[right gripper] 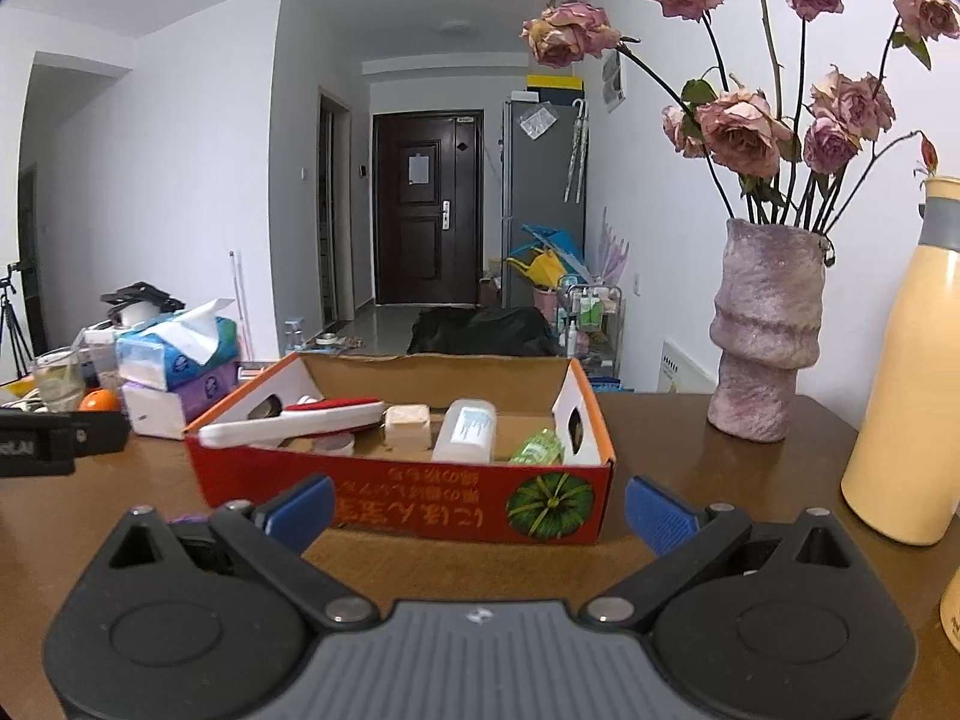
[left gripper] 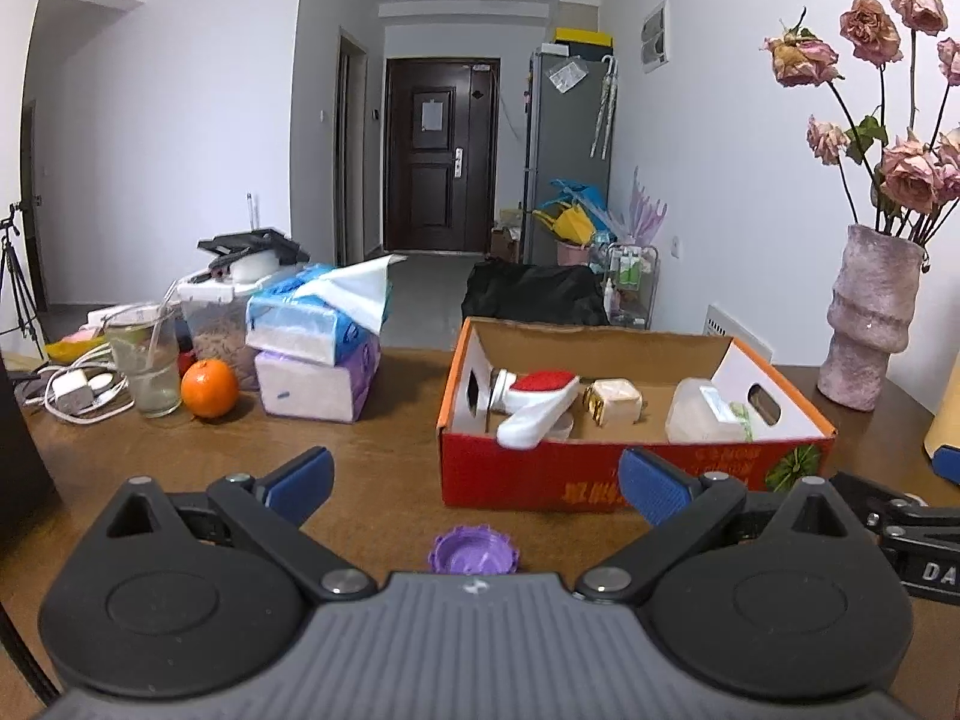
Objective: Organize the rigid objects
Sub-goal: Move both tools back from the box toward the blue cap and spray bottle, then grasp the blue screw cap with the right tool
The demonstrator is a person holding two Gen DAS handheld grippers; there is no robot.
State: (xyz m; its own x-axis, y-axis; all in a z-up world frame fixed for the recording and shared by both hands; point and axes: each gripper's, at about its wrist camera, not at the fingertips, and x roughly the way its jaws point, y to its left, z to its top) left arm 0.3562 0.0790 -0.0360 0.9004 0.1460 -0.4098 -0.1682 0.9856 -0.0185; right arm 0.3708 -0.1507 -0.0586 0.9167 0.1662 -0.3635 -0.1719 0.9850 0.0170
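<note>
From the left wrist view, the left gripper (left gripper: 477,483) hangs with jaws spread wide and empty over the brown wooden table (left gripper: 384,450); a small purple scalloped plastic cap (left gripper: 474,552) lies on the table between its fingers, near the red cardboard box (left gripper: 600,480)

From the right wrist view, the right gripper (right gripper: 478,507) is likewise wide apart and empty, facing the box (right gripper: 420,501), which holds a white-and-red brush (right gripper: 294,423) and a clear plastic bottle (right gripper: 465,429)

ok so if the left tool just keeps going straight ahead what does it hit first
Probably the purple cap, lying on the table between the open left tool fingers, if it travels low. Beyond that, the red cardboard box front wall. Depth is hard to judge.
</note>
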